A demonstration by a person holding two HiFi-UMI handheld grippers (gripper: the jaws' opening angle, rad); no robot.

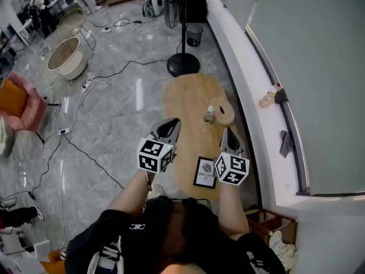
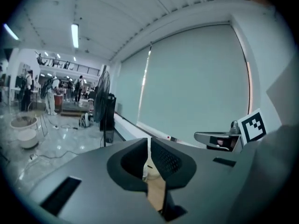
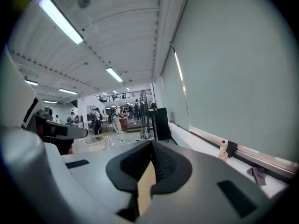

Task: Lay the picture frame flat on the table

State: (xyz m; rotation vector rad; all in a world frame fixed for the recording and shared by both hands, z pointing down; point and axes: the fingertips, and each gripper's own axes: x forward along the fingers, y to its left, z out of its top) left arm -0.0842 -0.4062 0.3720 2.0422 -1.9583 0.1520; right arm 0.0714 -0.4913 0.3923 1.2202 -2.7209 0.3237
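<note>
Both tools are held above the oval light-wood worktop (image 1: 187, 96), not touching anything. The left tool (image 1: 171, 125) is pressed together w/ nothing between its pads, and the right tool (image 1: 228, 135) is likewise closed and empty. The black-rimmed picture frame w/ a white printed sheet (image 1: 205, 172) sits at the near end of the worktop, approx. mid-width, just beside the right tool's marker cube. Whether it is propped up or already tilted can't be settled from this steep angle. To do the step well, one tool should prob. be spread first, then brought down onto the frame's top rim. The base should be steadied w/ the other tool so it can't skid off the near edge. The frame should be eased down slowly, not dropped. The small clear bottle (image 1: 209, 114) and round wooden block (image 1: 223, 111), toward the right edge, are well apart, so no clash is expected.
</note>
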